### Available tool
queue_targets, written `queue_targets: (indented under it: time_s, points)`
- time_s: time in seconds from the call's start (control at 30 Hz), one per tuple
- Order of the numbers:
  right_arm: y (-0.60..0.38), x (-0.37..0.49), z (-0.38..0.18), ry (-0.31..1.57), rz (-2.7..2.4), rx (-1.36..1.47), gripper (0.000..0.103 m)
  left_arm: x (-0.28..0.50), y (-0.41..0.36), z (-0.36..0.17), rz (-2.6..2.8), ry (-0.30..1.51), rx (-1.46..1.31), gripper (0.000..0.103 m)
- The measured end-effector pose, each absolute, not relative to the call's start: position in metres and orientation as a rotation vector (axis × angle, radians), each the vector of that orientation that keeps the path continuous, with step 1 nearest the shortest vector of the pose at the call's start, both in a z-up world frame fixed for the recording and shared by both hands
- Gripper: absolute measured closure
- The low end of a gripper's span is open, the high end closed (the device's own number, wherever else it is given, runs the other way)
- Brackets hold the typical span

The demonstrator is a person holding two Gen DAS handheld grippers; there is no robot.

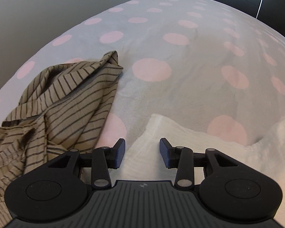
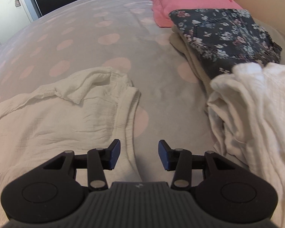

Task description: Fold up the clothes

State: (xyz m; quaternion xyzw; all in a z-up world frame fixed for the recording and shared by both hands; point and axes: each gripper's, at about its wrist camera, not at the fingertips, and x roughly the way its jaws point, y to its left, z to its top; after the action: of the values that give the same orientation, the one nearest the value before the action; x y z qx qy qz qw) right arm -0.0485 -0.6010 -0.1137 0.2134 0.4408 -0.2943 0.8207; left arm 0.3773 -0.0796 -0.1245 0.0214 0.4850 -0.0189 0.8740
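- While both jaws stand wide and empty, left hand-held gripper (image 1: 142, 153) hovers over white garment (image 1: 180, 138), lower centre.
- Right hand-held gripper (image 2: 139, 154) hovers above the garment's edge, lower left.
- Striped garment (image 1: 62, 102) lies crumpled on bed (image 1: 180, 57), left.

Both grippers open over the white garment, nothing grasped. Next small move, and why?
Probably lower the right gripper and close on the ribbed edge of the white garment beneath it. Both it and the left gripper are open and empty, and the garment lies crumpled on the dotted bedspread, so it needs spreading before folding.
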Motion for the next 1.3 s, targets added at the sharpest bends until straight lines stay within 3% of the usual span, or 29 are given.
queue_targets:
  time_s: [0.07,0.17,0.23,0.57,0.8,0.9,1.03,1.3]
  points:
    - [-0.601,-0.042,-0.117,0.948,-0.622,0.441,0.056,0.377,-0.082,-0.128,-0.039,1.005,0.037,0.072]
    - [-0.602,-0.035,-0.122,0.966,-0.623,0.429,0.056,0.374,-0.089,-0.124,-0.035,0.972,0.043,0.099]
    - [-0.603,-0.032,-0.126,0.979,-0.63,0.423,0.056,0.376,-0.093,-0.115,-0.021,0.939,0.065,0.101]
    - [-0.604,-0.027,-0.129,0.992,-0.637,0.424,0.056,0.417,-0.105,-0.017,0.061,0.712,0.194,0.102]
    - [-0.599,-0.015,-0.126,0.985,-0.607,0.4,0.056,0.436,-0.125,-0.019,0.105,0.685,0.255,0.099]
    - [-0.598,-0.011,-0.126,0.985,-0.604,0.392,0.056,0.444,-0.134,-0.019,0.123,0.674,0.28,0.091]
    - [-0.598,-0.009,-0.126,0.984,-0.603,0.388,0.056,0.452,-0.145,-0.021,0.12,0.67,0.318,0.089]
    - [-0.598,-0.011,-0.127,0.986,-0.605,0.41,0.056,0.41,-0.169,-0.056,-0.266,0.911,0.327,0.089]
